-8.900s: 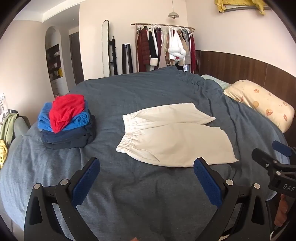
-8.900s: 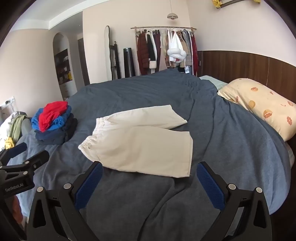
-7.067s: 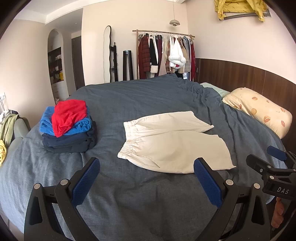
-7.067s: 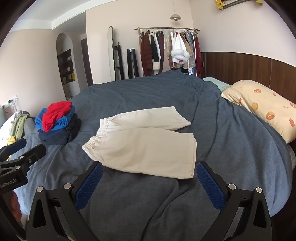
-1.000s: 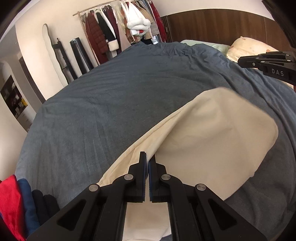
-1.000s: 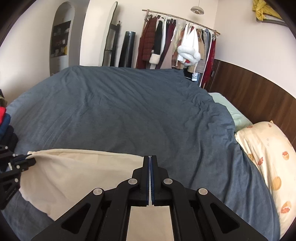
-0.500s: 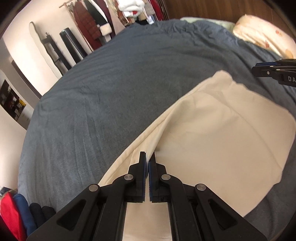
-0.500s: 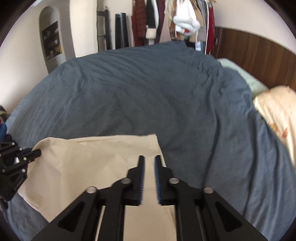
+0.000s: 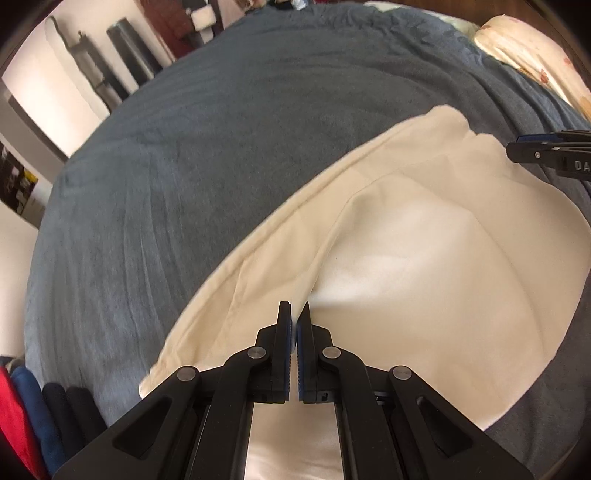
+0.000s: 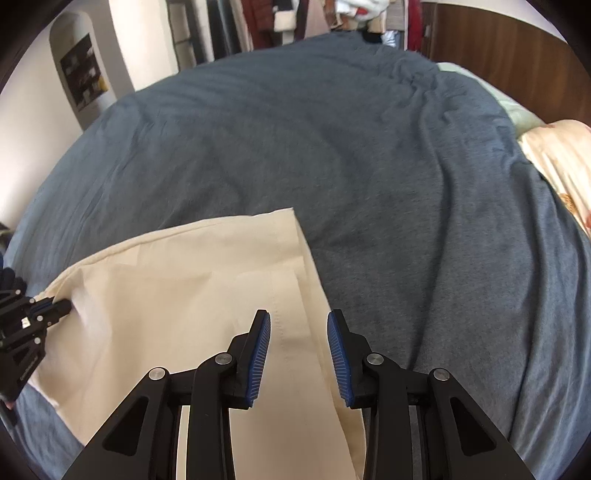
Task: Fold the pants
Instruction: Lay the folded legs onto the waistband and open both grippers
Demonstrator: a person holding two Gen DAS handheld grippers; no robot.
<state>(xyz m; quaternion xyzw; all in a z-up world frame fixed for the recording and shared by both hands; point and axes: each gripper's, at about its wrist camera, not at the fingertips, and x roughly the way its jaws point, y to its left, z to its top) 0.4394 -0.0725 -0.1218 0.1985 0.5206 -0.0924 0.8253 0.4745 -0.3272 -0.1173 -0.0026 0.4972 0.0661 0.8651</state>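
The cream shorts (image 9: 424,251) lie folded over on the blue-grey bed cover, one leg laid onto the other. My left gripper (image 9: 296,314) is shut on the shorts' waist end, with cloth pinched between its blue pads. In the right wrist view the shorts (image 10: 177,295) spread to the left and the left gripper (image 10: 55,308) shows at the far left edge. My right gripper (image 10: 298,325) is open, its pads astride the hem edge of the shorts without gripping. It also shows in the left wrist view (image 9: 546,153) at the far right.
A stack of folded clothes (image 9: 33,413), red, blue and dark, sits at the left of the bed. A floral pillow (image 10: 557,158) lies at the right by the wooden headboard. A clothes rack (image 10: 314,18) stands beyond the bed.
Both grippers carried one leg over onto the other and lowered it. The right gripper's jaws have opened wider and let go of the hem. The left gripper stays shut on the waist.
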